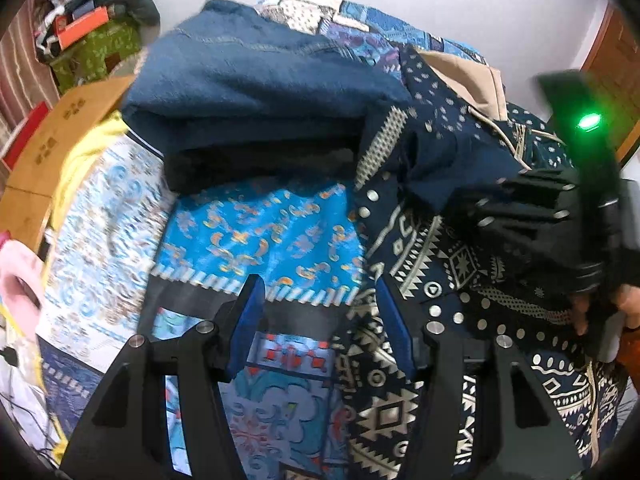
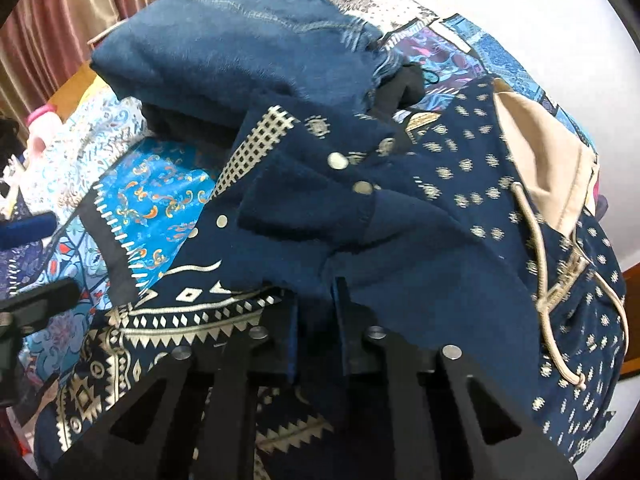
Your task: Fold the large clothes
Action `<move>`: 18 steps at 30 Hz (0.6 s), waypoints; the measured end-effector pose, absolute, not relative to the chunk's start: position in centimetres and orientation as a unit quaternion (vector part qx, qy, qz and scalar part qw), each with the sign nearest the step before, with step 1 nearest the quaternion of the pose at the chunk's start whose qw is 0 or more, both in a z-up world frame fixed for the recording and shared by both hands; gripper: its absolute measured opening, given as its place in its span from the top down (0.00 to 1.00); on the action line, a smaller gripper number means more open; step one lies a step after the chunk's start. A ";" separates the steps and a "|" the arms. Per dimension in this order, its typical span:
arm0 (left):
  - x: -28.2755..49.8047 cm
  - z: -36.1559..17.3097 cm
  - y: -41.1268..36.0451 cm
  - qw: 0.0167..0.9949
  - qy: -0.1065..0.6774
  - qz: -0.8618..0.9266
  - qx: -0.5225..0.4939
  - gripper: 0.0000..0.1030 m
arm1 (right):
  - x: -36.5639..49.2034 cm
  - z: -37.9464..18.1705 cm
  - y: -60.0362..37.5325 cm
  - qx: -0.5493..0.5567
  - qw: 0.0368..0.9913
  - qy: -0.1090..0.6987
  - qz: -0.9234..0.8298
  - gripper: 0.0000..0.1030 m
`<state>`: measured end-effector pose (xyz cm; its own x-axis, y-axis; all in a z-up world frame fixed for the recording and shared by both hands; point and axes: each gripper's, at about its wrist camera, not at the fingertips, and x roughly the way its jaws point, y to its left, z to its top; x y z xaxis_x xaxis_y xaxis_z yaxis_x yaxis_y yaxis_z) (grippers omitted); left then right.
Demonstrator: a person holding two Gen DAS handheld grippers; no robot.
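- Patchwork bedding in blues covers the bed (image 1: 256, 236), with a white wall behind and a cardboard box (image 1: 60, 136) at the left edge of the left wrist view.
- At the upper centre of both views a folded stack of jeans (image 2: 224, 52) is seen lying on the bed.
- The hoodie (image 2: 460, 208), navy with pale geometric print, studs and a tan-lined hood, is spread over the right half of both views, partly bunched.
- The right tool (image 2: 316, 300) is seen clamped on a navy fold of the hoodie, low centre of its view.
- The left tool (image 1: 320, 300) is held apart above the bedding, just left of the hoodie's edge; nothing is gripped.
- The hoodie is judged soft, limp and fairly heavy: sagging is expected when it is lifted by one point.
- A hold at hem, shoulder seams or cuffs is advised; the drawcord (image 2: 536, 256) and studs may snag.
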<state>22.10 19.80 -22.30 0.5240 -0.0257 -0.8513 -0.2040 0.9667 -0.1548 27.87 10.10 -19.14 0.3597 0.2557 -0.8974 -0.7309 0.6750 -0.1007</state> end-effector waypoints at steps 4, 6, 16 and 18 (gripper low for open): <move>22.7 -24.2 18.6 0.850 0.508 0.036 -0.132 0.45 | 27.5 -16.3 7.8 -0.220 0.811 0.443 0.311 0.88; 23.1 -25.0 18.0 0.845 0.518 0.035 -0.125 0.45 | 27.6 -14.5 6.1 -0.197 0.825 0.433 0.305 0.88; 23.4 -26.3 17.6 0.842 0.523 0.061 -0.121 0.31 | 28.0 -5.9 -5.3 -0.067 0.901 0.359 0.232 0.89; 23.3 -26.4 17.6 0.842 0.522 0.066 -0.121 0.30 | 28.0 -5.4 -7.4 -0.040 0.909 0.355 0.214 0.89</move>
<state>23.27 17.61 -26.44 0.4463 -0.0155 -0.8948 -0.2381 0.9618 -0.1354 27.98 -7.41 -5.38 0.6570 0.3607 -0.6620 -0.4177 0.9052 0.0786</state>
